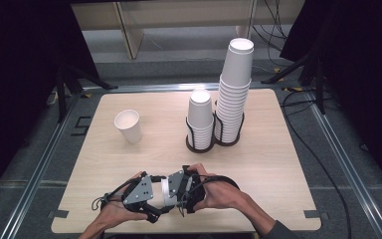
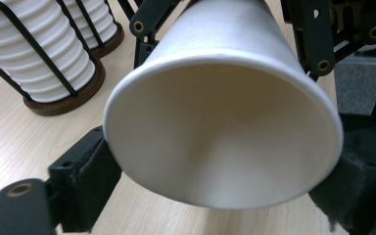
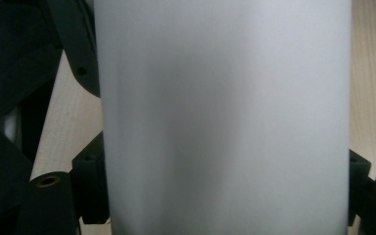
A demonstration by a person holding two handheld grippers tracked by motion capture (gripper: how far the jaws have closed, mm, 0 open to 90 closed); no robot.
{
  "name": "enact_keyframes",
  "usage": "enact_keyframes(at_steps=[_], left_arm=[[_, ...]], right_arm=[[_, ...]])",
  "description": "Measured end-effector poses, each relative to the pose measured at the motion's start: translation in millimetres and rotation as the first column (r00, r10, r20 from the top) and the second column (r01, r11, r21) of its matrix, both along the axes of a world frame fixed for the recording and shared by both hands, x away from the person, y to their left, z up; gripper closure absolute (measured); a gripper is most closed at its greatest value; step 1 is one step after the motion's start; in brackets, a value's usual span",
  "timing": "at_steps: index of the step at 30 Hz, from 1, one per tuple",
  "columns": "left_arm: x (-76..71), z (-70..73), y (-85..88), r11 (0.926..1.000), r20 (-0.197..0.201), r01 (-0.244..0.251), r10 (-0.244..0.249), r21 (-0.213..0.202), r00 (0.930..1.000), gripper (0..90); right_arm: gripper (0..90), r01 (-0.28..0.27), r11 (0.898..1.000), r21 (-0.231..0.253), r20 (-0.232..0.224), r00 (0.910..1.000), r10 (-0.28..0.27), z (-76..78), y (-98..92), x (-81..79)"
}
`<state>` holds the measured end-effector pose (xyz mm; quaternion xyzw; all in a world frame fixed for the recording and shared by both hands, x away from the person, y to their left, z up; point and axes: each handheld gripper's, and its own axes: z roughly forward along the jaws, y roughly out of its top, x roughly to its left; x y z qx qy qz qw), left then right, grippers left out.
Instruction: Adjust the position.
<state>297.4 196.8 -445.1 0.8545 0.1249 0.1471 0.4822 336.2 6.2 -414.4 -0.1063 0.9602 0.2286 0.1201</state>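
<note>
The left hand-held gripper (image 1: 155, 206) and the right hand-held gripper (image 1: 181, 191) meet at the near edge of the worktop (image 1: 273, 164), just left of its middle, each in one of the person's hands. Between them lies a white paper cup (image 1: 165, 191), tipped on its side. In the left gripper view the cup's open mouth (image 2: 223, 132) faces the camera, and the left hand-held gripper's jaws stand narrow at the two sides of the rim, close against it; whether the pads press on it I cannot tell. The right hand-held gripper's own view has the cup's plain wall (image 3: 225, 117) right up against the camera, with a black jaw set against each side of it, so this one grips the cup around its body.

Farther out, at the left of the worktop, a single paper cup (image 1: 128, 125) stands upright with its mouth up. Near the middle, toward the far edge, a short stack of cups (image 1: 200, 117) sits mouth down in a black wire holder (image 1: 199, 142) on a dark round base. Just to its right, touching holder to holder, a much taller stack (image 1: 235, 87) rises from a second wire holder (image 1: 229, 134). Both stacks also show in the left gripper view, beyond the held cup.
</note>
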Motion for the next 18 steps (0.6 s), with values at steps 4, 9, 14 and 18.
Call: enact_keyframes(at_steps=[4, 9, 14, 18], left_arm=[[1.6, -0.7, 2.8, 0.9994, -0.007, -0.002, 0.002, -0.035, 1.0000, 9.8], [4.0, -1.8, 8.8, 0.9969, -0.016, -0.020, 0.019, -0.076, 0.9997, 10.4], [11.0, -3.3, 19.2, 0.9881, -0.041, -0.055, 0.050, -0.143, 0.9979, 14.4], [13.8, -1.7, 25.0, 0.9672, -0.079, -0.082, 0.065, -0.240, 0.9947, 14.4]], right_arm=[[21.8, 0.010, 1.000, 0.025, -0.034, 0.9994, -0.009, 1.9, -2.8, 1.6], [21.5, 0.033, 0.998, 0.056, -0.046, 0.9985, -0.030, 5.8, -9.4, 6.7], [21.3, 0.116, 0.979, 0.165, -0.148, 0.9847, -0.091, 13.3, -25.1, 15.6], [21.1, 0.161, 0.937, 0.310, -0.185, 0.9770, -0.107, 22.7, -39.7, 26.0]])
